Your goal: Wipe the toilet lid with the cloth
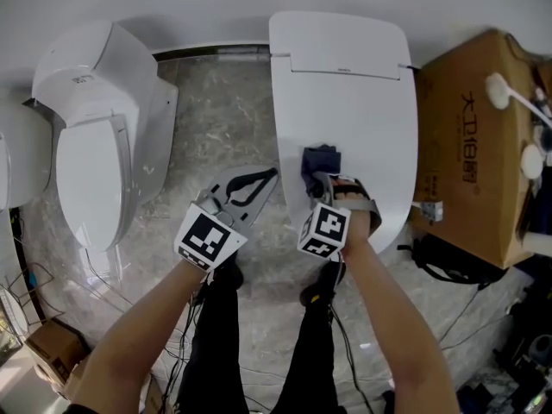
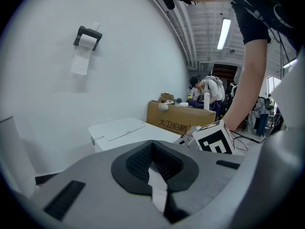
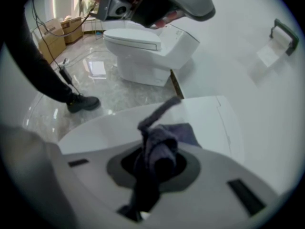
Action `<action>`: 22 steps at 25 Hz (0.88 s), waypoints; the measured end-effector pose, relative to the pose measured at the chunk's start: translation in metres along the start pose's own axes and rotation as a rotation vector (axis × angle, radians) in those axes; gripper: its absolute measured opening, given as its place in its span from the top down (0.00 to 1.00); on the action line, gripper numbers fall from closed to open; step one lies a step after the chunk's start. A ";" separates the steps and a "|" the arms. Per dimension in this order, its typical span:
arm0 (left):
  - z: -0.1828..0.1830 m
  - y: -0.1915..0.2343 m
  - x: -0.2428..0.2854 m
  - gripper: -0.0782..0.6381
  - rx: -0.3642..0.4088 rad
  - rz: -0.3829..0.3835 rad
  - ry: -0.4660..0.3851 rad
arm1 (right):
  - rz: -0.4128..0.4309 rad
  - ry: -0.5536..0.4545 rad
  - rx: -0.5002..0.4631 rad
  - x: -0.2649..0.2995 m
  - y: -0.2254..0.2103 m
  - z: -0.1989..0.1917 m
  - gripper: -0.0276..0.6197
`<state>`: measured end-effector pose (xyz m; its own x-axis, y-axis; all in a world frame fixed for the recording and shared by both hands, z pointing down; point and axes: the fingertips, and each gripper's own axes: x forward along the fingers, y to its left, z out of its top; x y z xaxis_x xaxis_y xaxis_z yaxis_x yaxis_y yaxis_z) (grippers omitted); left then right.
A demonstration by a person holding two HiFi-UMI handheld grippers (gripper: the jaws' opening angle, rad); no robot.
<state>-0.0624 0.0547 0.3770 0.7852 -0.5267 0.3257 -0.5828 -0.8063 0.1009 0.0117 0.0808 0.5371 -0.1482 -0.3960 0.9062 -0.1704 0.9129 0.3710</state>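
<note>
Bright, even indoor light throughout. A ceiling tube [image 2: 223, 32] glows in the left gripper view. The glossy floor [image 3: 97, 68] throws white glare. Both gripper views bend and darken at their round edges. The cloth [image 3: 159, 147], close to the camera, is blurred.

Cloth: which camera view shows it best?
The right gripper view: the cloth sits large, bunched in the right gripper. Head view: a small dark patch on the toilet lid. Left gripper view: not visible.

Workshop test space; spare toilet [image 1: 86, 145]; cardboard box [image 1: 470, 145]; ceiling strip light [image 2: 223, 34]
</note>
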 end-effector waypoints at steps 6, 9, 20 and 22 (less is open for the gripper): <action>-0.003 0.000 -0.008 0.86 -0.012 -0.005 -0.006 | 0.006 -0.016 -0.013 0.002 0.005 0.019 0.85; -0.006 0.002 -0.014 0.86 -0.024 -0.003 0.000 | 0.014 -0.025 -0.019 0.003 0.009 0.030 0.85; -0.003 0.017 -0.032 0.86 -0.036 0.025 -0.013 | 0.069 -0.117 0.027 0.004 0.020 0.069 0.85; -0.006 0.017 -0.035 0.86 -0.039 0.028 -0.012 | 0.072 -0.149 0.053 0.002 0.019 0.073 0.85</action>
<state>-0.1010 0.0606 0.3728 0.7711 -0.5519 0.3175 -0.6118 -0.7804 0.1291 -0.0629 0.0900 0.5310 -0.3038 -0.3439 0.8885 -0.2044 0.9344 0.2918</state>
